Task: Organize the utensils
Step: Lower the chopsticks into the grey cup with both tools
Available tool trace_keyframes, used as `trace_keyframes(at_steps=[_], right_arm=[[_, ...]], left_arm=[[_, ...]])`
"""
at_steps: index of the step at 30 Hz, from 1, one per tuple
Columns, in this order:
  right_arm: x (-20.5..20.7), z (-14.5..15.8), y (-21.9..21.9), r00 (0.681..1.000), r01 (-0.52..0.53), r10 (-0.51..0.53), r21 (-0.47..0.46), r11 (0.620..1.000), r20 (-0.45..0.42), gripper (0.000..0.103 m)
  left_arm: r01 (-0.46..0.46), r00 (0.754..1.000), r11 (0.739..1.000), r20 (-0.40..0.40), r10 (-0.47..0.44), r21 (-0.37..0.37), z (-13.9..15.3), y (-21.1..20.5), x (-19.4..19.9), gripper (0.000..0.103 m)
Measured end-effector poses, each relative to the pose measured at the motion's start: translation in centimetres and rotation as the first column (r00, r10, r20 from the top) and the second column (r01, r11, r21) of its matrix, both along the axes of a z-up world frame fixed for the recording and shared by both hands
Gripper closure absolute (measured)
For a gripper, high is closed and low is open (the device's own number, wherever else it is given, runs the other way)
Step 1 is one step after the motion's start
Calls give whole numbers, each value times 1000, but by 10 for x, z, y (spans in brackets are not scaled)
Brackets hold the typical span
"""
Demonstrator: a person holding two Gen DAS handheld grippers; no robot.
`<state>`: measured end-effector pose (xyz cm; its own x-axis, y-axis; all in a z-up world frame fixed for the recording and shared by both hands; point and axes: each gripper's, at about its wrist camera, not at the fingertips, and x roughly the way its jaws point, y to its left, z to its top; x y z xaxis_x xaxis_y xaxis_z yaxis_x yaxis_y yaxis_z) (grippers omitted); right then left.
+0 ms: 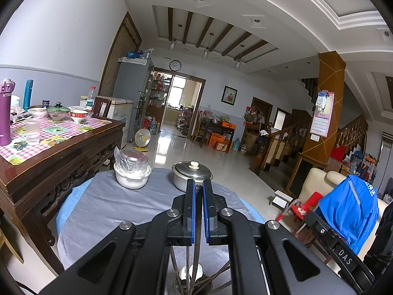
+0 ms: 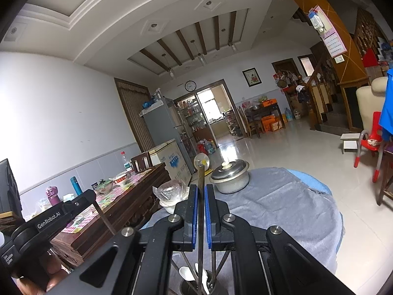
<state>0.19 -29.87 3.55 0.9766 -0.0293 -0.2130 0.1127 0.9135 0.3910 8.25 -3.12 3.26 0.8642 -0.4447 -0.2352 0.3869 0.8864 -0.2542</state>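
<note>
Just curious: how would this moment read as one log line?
left hand-held gripper: shut on left chopstick | right hand-held gripper: shut on right chopstick | both over utensil holder

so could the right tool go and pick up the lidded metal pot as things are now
Probably not yet. The right tool is shut on a chopstick, so it must drop that first; the path across the cloth to the metal pot looks clear.

One lidded pot (image 1: 191, 175), one white bowl (image 1: 131, 180), two white spoons (image 2: 186, 274).
</note>
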Motion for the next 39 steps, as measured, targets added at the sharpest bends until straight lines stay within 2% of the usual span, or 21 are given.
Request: trace_keyframes(at_steps=[25,39], right_arm=[[18,-25,12,998,36,-35,13,999,-43,97],[25,-38,16,997,23,-22,8,1000,-76,97]], left_arm=[[-62,998,998,7,62,-24,-15,-2,5,97],[-99,995,990,-19,98,-103,-34,9,18,97]])
